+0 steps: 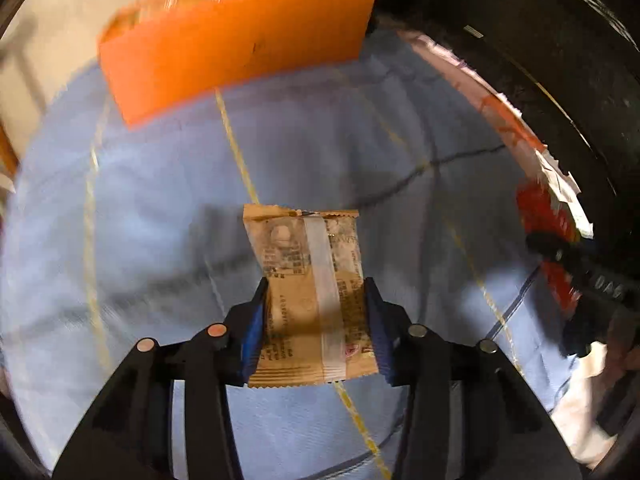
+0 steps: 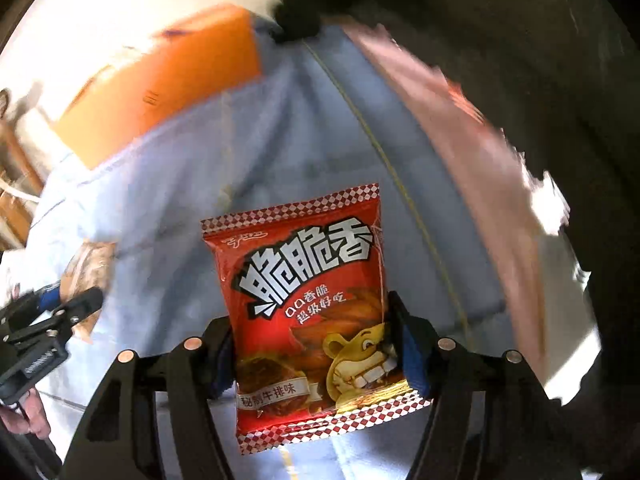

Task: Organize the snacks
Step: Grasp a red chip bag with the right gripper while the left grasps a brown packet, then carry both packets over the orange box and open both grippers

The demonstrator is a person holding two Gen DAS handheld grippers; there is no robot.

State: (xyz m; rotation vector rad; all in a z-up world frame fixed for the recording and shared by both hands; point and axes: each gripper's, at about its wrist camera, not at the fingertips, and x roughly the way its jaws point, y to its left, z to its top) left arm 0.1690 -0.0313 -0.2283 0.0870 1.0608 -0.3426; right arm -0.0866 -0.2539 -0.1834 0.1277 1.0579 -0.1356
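The left gripper (image 1: 316, 320) pinches a tan snack packet (image 1: 310, 296) by its side edges between its fingers, above the middle of the blue-clothed surface (image 1: 160, 208). The right gripper (image 2: 312, 344) has its fingers pinching a red snack bag (image 2: 312, 312) the same way. Both pickups look made; next comes carrying each to the orange box (image 1: 224, 44) at the surface's far edge, judging its opening before release.
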